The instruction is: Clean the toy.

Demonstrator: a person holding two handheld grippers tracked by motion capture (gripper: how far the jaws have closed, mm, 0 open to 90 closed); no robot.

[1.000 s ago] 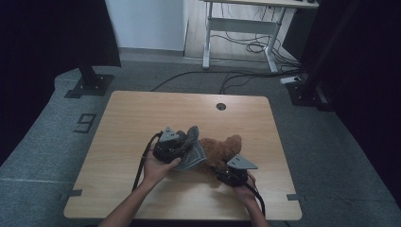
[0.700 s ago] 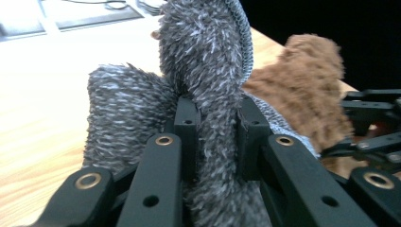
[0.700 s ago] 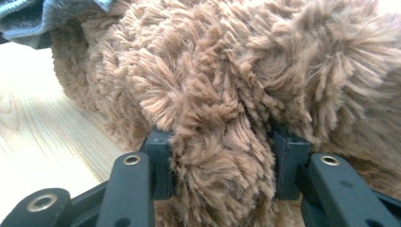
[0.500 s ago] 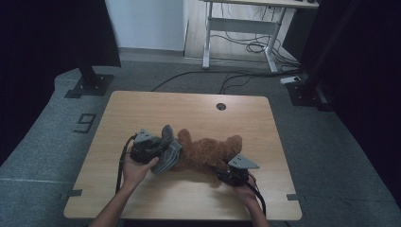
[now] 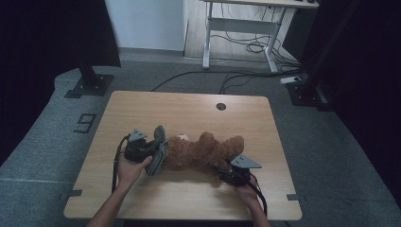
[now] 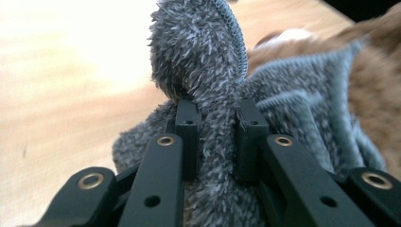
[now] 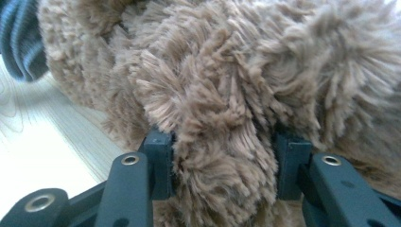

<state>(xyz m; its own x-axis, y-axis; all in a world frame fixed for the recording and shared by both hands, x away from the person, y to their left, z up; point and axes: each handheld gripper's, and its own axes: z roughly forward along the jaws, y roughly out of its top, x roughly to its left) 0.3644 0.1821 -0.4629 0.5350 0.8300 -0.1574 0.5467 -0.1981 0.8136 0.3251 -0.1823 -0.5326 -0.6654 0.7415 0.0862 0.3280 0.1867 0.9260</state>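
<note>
Jaws: we find the left gripper (image 6: 215, 125) pinching the grey garment (image 6: 208, 66), the right gripper (image 7: 222, 165) pinching the teddy bear (image 5: 203, 152); the garment has shifted left off the bear, undressing progressing.

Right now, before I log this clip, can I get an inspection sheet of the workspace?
Surface: light wooden table with a round grommet hole near its far edge.
Job's things: brown teddy bear lying across the table; grey fuzzy garment at its left end.
Clutter: nothing seen.
Grippers: left claw shut on a fold of the grey fuzzy garment; right claw shut on the brown teddy bear's fur at its right end.
Cables: a black lead trails from the left claw; loose wires on the floor under the far desk.
Surroundings: grey carpet, white desk frame, black stand bases on the floor.
</note>
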